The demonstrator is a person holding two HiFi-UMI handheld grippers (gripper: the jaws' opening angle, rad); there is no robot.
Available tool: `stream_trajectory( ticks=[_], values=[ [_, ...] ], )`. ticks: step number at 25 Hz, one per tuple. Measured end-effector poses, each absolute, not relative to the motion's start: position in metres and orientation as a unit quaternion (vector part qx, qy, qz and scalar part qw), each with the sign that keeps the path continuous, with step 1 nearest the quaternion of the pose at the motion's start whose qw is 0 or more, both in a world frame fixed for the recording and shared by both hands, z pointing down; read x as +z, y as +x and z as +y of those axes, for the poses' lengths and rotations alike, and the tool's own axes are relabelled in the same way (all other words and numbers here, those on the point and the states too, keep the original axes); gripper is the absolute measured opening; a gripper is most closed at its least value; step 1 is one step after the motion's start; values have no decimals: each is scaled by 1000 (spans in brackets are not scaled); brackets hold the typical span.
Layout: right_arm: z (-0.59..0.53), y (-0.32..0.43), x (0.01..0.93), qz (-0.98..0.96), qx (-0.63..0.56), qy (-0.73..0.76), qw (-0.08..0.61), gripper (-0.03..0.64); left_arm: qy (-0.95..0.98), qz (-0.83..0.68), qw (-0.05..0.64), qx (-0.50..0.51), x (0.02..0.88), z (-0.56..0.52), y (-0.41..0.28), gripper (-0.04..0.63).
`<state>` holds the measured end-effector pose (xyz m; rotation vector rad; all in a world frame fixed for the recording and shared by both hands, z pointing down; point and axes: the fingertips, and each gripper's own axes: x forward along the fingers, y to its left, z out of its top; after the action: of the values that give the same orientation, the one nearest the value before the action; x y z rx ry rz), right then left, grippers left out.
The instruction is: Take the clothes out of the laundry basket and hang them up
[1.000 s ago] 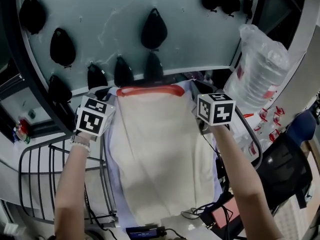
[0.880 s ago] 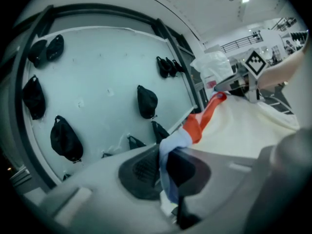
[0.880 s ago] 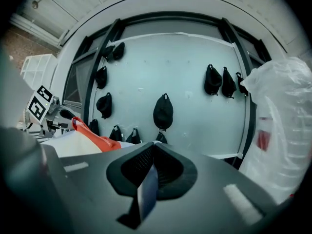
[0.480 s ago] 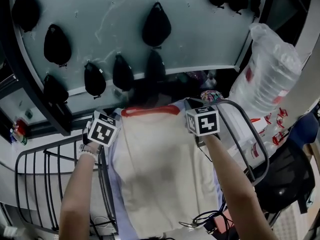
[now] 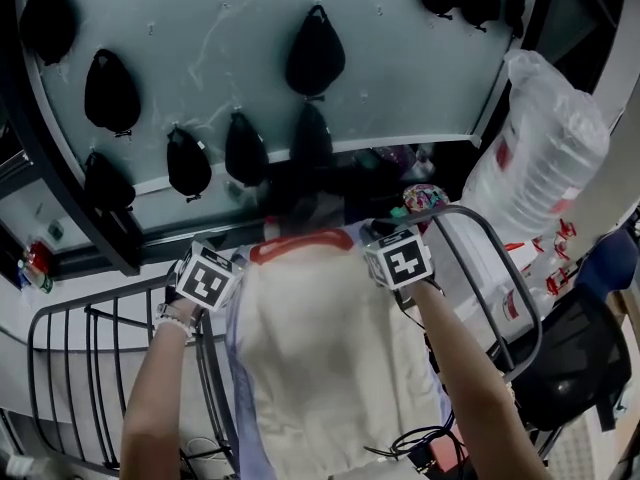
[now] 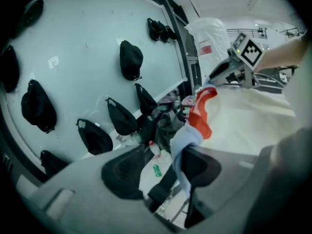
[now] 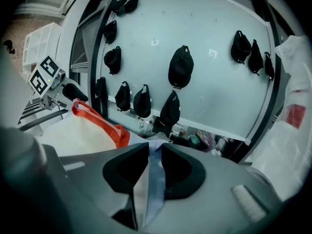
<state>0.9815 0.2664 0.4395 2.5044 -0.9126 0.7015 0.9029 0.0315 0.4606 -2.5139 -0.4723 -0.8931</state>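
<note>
Left gripper: jaws spread wide, having just been opening; a fold of pale blue cloth lay against one pad only, the other pad standing clear of it.
Right gripper: jaws a little parted, having just been opening; a narrow strip of the cloth stood in the slim gap between the pads.
Garment: a cream fabric garment with an orange-red neckband and pale blue edging lay spread between the two grippers, neckband at the far end, body trailing back toward the person.
Left forearm: bare, stretched forward along the garment's left edge; its gripper tipped downward at the upper left corner, just beside the neckband.
Right forearm: bare, stretched forward along the right edge; its gripper tipped downward at the upper right corner.
Rack: a black metal bar rack stood beside the garment's left edge, under the left forearm.
Wall: black caps hung on a pale panel beyond the neckband.
Bag: a clear plastic bag of bottles stood to the right, apart from the garment.
</note>
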Motion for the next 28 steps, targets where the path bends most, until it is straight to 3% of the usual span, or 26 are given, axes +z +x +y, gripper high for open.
stream_trajectory(
  ticks=[3,8,18,24,28],
  values=[
    [264,974,441,-338,256,885,192,120,-904,-181,212,-325,461,32,895,248],
    [265,957,441,-352,263,880,182,162,-893,-189,221,-344,476,35,871,305],
    [282,915,401,-353,222,899,133,170,-913,-197,200,-297,450,54,826,322],
    [297,867,367,-351,166,917,92,169,-947,-154,175,-222,396,63,780,198],
    [299,815,349,-368,135,916,82,168,-957,-135,179,-183,366,70,733,181]
  ],
)
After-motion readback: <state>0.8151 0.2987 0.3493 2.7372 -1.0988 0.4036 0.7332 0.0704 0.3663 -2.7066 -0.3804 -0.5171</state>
